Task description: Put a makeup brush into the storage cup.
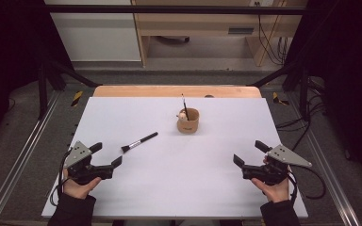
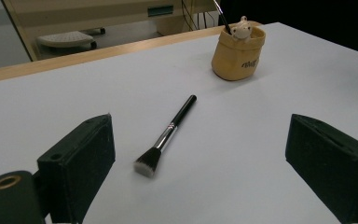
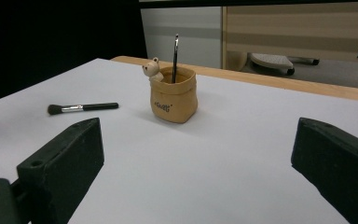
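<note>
Left gripper (image 1: 108, 154) held low over the near left of the white desk (image 1: 179, 188), fingers (image 2: 77, 163) apart and empty. Makeup brush (image 1: 139, 141) lay flat on the desk just ahead of it, bristles toward the gripper. Tan pouch-shaped holder (image 1: 188, 121) stood upright farther back, near centre, thin brush (image 1: 185, 106) inside. Right gripper (image 1: 250, 153) at near right, fingers (image 3: 60, 163) spread wide, empty.
</note>
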